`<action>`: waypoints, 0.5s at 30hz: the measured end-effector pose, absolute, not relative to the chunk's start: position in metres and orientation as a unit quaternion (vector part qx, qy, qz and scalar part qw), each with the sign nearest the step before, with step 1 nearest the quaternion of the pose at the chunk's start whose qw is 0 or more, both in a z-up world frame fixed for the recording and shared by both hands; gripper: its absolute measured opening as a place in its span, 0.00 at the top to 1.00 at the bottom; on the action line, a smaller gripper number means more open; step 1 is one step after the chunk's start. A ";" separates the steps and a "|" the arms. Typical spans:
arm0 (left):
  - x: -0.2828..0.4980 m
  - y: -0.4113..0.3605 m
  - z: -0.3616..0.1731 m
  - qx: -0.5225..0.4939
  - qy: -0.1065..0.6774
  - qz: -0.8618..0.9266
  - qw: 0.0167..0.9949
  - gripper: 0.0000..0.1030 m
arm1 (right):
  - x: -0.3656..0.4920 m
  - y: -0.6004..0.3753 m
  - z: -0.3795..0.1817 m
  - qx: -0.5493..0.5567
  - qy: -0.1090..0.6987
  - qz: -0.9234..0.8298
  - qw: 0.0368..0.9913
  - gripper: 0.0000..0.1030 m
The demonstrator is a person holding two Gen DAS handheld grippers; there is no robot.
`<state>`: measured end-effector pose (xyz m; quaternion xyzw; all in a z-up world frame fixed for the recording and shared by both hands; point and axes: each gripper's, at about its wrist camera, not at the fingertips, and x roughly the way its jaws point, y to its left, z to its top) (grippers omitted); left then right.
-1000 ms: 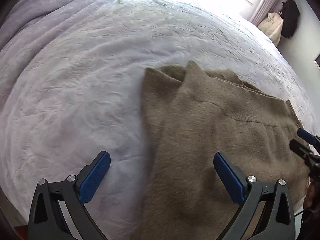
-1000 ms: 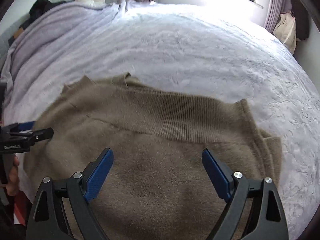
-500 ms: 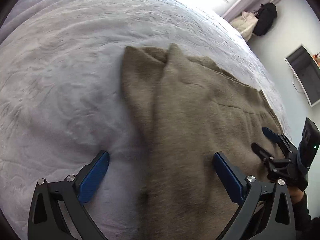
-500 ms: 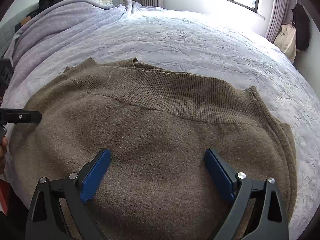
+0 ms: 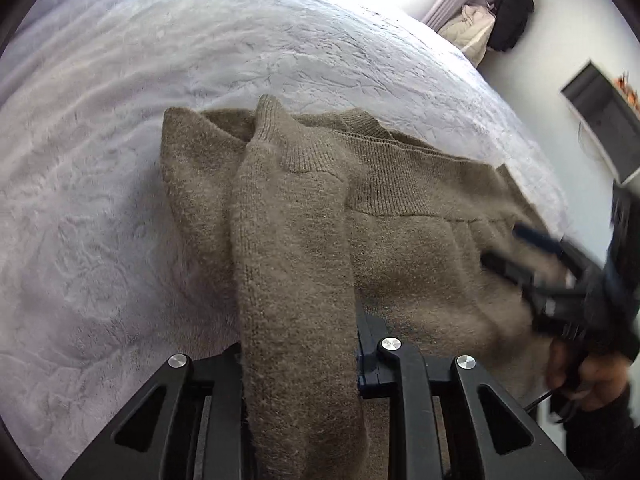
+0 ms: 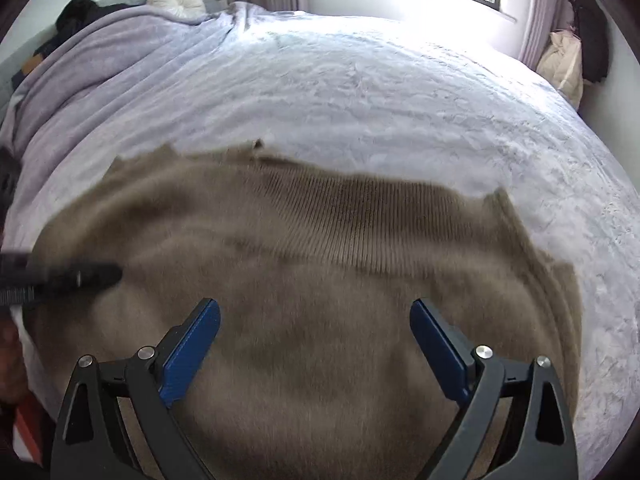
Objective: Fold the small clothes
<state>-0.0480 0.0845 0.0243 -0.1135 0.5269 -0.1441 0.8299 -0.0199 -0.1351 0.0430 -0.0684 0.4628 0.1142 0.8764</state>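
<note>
On the lilac bedspread: one brown knit sweater, sleeve folded lengthwise over its body, left gripper clamped on that sleeve, right gripper jaws apart above the cloth; folding apparently begun, remaining folds outstanding.

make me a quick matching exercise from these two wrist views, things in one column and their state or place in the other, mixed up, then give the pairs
Things:
1. left gripper
2. right gripper
3. brown sweater
4. round white cushion

States or places:
A. spread on the lavender bedspread
B. jaws wide apart, nothing between them
C. at the head of the bed, far from the grippers
D. closed on a fold of knit fabric

Pairs: 1-D, 2-B, 3-A, 4-C
</note>
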 end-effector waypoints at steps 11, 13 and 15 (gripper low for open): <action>-0.059 0.058 0.058 -0.064 0.523 -0.120 0.841 0.78 | -0.057 -0.124 0.036 -0.126 0.445 0.092 0.882 0.05; -0.054 0.048 0.058 -0.056 0.530 -0.124 0.837 0.78 | -0.073 -0.128 0.022 -0.140 0.440 0.084 0.883 0.06; -0.048 0.038 0.058 -0.042 0.542 -0.116 0.831 0.78 | -0.077 -0.132 0.020 -0.128 0.428 0.088 0.890 0.06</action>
